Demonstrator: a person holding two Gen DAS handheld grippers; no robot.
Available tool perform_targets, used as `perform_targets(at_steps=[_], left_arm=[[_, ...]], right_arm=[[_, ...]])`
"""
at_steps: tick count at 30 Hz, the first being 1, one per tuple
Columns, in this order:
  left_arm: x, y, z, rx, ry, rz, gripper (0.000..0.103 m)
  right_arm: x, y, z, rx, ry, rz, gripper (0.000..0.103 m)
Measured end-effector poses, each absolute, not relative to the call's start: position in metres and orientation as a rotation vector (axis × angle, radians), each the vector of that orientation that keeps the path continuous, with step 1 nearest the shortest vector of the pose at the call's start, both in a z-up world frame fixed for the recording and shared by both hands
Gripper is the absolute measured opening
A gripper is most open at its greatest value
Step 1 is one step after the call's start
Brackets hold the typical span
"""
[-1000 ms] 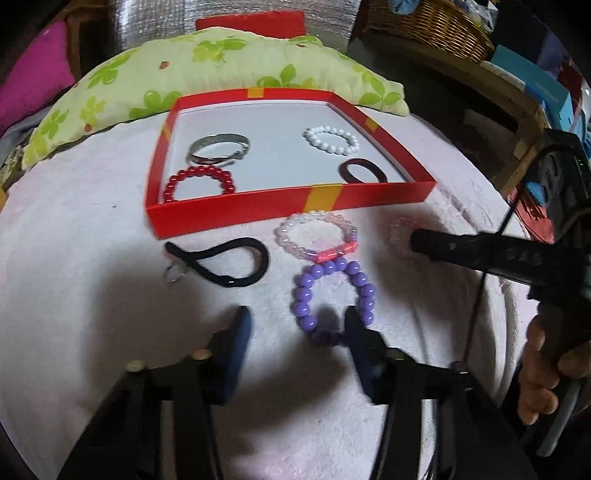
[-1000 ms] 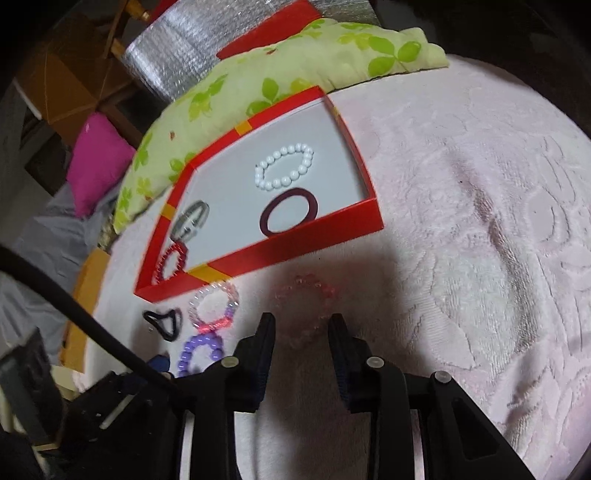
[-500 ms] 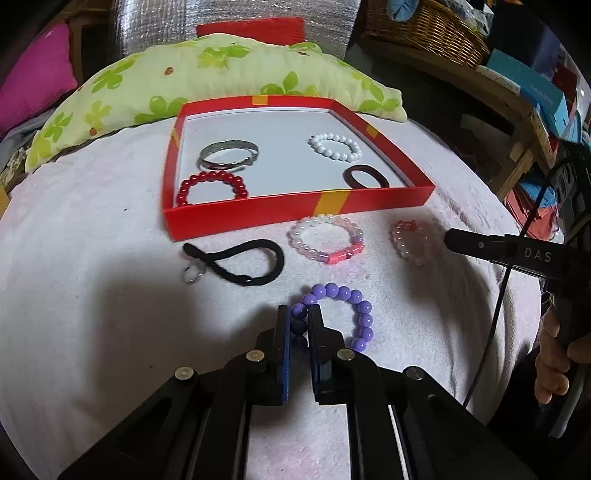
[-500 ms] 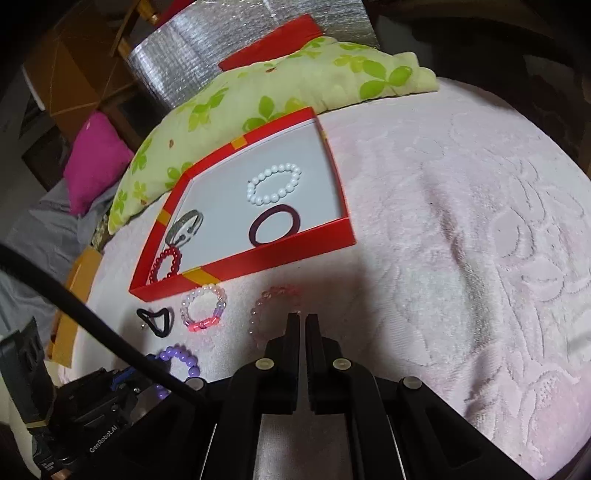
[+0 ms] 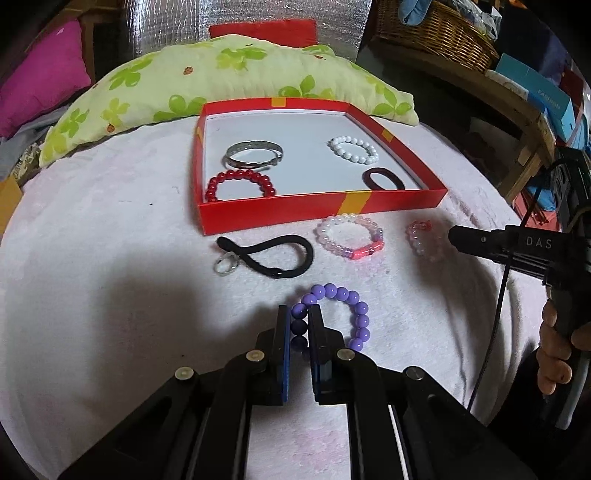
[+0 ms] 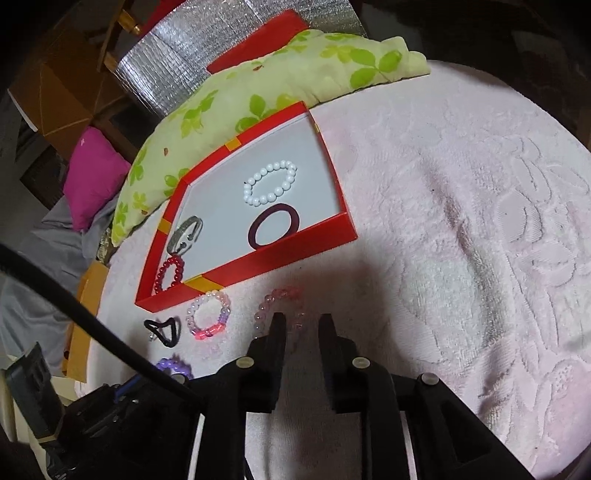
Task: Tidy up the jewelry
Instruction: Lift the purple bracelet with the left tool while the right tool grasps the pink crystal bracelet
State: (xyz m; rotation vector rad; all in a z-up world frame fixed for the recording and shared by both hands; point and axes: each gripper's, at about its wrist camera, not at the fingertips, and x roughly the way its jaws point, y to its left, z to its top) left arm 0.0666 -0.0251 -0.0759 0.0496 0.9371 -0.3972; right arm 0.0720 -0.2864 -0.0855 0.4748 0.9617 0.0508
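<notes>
My left gripper [image 5: 299, 314] is shut on the near left beads of a purple bead bracelet [image 5: 347, 314] lying on the pale pink towel. My right gripper [image 6: 301, 321] is slightly open, its fingers either side of a clear pink bead bracelet [image 6: 275, 302], which also shows in the left wrist view [image 5: 421, 236]. A red box [image 5: 317, 210] holds a silver bangle [image 5: 255, 153], a red bead bracelet [image 5: 240, 182], a white bead bracelet [image 5: 352, 147] and a dark hair tie [image 5: 382, 179]. In front of the box lie a black hair tie with a ring [image 5: 273, 254] and a pale pink bracelet [image 5: 349, 238].
A green floral pillow [image 5: 229, 81] lies behind the box. A magenta cushion [image 5: 40, 88] sits at far left, a wicker basket [image 5: 432, 33] and shelves at far right. The right gripper's body [image 5: 517, 247] reaches in from the right in the left wrist view.
My left gripper closed on the purple bracelet and stays shut on it. My right gripper shut half a second ago and has now opened slightly around the clear pink bracelet.
</notes>
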Motion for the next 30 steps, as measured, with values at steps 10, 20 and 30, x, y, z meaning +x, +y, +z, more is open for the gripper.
perform_targets(at_steps=[10,20,30], left_arm=[[0.067,-0.020,-0.083,0.055,0.983,-0.384,0.035],[0.062,-0.016,-0.076,-0.012,0.964,-0.449,0.065],[0.057,-0.023,-0.088,0.059,0.981,-0.441,0.070]], right_arm=[[0.080,-0.263,-0.094,0.290,0.969,0.022,0.012],[0.070,-0.283,-0.087,0.320,0.965,0.003,0.009],[0.065,-0.294,-0.082,0.410,0.977,0.041,0.039]])
